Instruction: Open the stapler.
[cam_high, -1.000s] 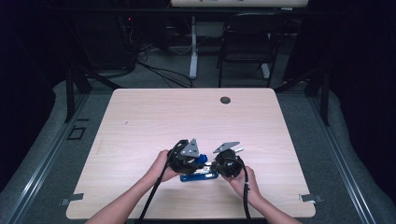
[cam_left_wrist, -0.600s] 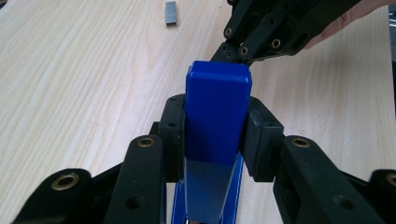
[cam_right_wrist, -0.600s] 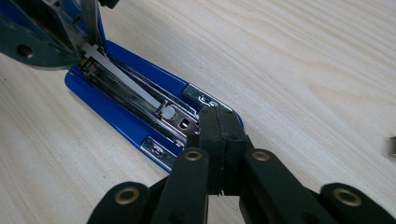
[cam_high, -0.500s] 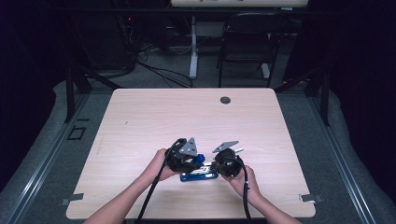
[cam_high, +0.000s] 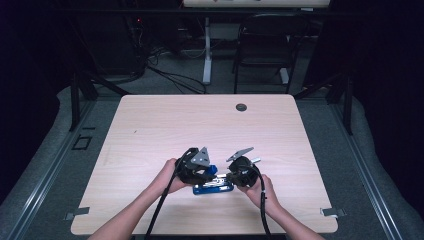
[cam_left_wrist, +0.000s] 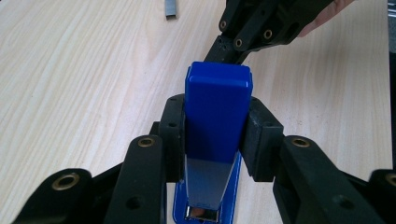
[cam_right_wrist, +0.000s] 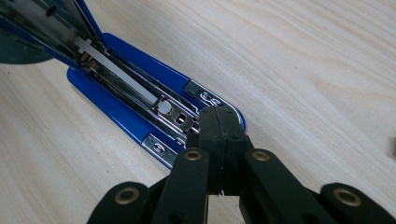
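Left claw (cam_left_wrist: 212, 140) around blue stapler lid (cam_left_wrist: 217, 112); staple strip (cam_left_wrist: 171, 8) beyond

The left tongs (cam_left_wrist: 215, 140) clamp the raised blue stapler lid (cam_left_wrist: 217, 109) above the wooden table (cam_left_wrist: 79, 70), with the right tongs (cam_left_wrist: 261, 30) beyond.

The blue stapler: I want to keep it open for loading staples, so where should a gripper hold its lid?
Grip the blue stapler by its raised lid, pads on the two flat long sides, coming from the hinge end as the left gripper does. Those sides are parallel and narrow enough to clamp. The right gripper, jaws shut, presses down by the front of the base.
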